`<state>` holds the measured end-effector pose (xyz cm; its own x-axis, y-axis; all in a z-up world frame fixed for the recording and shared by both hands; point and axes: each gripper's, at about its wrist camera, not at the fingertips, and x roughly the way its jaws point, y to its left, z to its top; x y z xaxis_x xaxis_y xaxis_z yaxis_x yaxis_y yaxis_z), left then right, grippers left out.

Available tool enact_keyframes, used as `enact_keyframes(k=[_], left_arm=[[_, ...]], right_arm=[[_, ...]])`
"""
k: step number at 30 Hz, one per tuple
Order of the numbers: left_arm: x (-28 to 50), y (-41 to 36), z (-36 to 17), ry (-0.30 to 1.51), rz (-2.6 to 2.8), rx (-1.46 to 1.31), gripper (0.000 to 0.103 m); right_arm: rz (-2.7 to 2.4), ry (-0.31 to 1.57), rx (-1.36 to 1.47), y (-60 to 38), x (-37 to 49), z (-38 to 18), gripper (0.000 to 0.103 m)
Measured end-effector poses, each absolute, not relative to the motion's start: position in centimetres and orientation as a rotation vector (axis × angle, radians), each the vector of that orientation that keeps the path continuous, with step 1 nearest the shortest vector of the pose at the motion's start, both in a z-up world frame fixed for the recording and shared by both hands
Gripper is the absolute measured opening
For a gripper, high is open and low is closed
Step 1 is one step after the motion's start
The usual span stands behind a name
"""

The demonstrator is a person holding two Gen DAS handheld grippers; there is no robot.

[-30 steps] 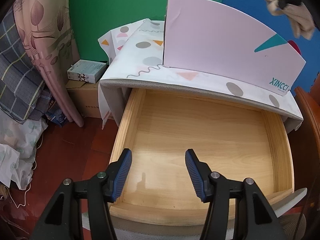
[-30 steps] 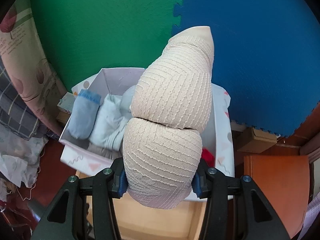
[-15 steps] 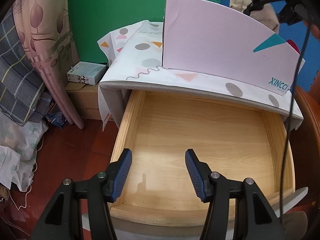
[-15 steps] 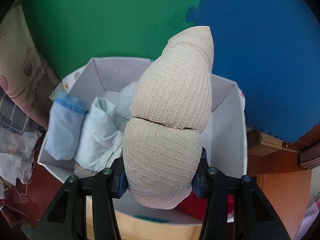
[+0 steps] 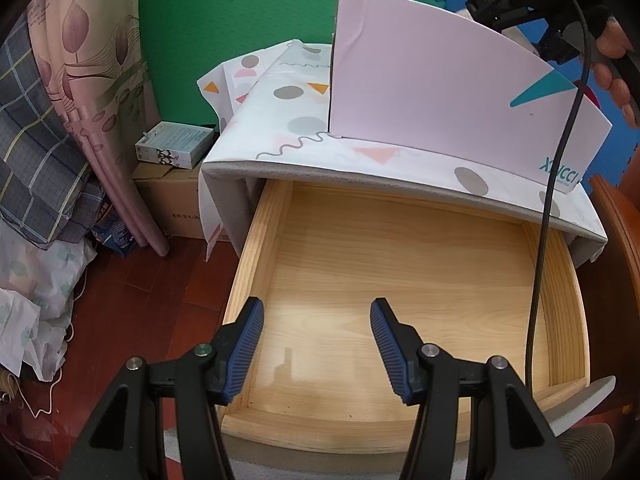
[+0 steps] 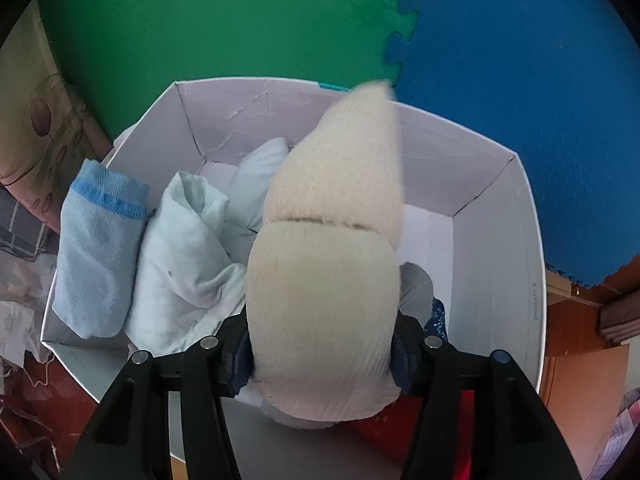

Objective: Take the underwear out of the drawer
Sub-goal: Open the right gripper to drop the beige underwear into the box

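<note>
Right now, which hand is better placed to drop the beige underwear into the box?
Right. The right gripper has the beige underwear between its opening jaws, directly over the box. The left gripper hangs open over the bare drawer.

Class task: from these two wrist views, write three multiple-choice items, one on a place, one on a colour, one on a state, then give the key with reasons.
1. Where is the beige roll?
A. in the drawer
B. over the box
C. on the floor

2. What colour is the banded roll at the box's left?
A. blue
B. red
C. black

3. What does the drawer show?
A. socks
B. books
C. bare wood

Key:
1 B, it sits between the right hand-held gripper's opening jaws above the box.
2 A, its cloth is pale blue.
3 C, only wood shows beneath the open left hand-held gripper.
</note>
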<state>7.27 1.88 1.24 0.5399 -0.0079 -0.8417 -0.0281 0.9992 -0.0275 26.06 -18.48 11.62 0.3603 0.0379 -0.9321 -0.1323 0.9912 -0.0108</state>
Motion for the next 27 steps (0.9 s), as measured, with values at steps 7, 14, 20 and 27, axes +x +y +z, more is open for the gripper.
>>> enact_keyframes(k=[7, 14, 20, 27], left_arm=[[7.1, 1.9, 1.3, 0.995, 0.013, -0.037, 0.057], [7.0, 1.9, 1.2, 0.994, 0.013, -0.032, 0.057], [6.8, 1.9, 1.5, 0.997, 0.016, -0.058, 0.057], [4.8, 0.1, 3.5, 0.949, -0.022, 0.022, 0.057]], right_arm=[[0.103, 1.15, -0.078, -19.0, 25.1, 13.2, 0.069], [0.118, 1.068, -0.033, -20.3, 20.6, 17.2, 0.08], [0.102, 0.94, 0.007, -22.9, 11.8, 19.3, 0.095], [-0.02, 0.919, 0.04, -25.7, 2.8, 14.4, 0.101]])
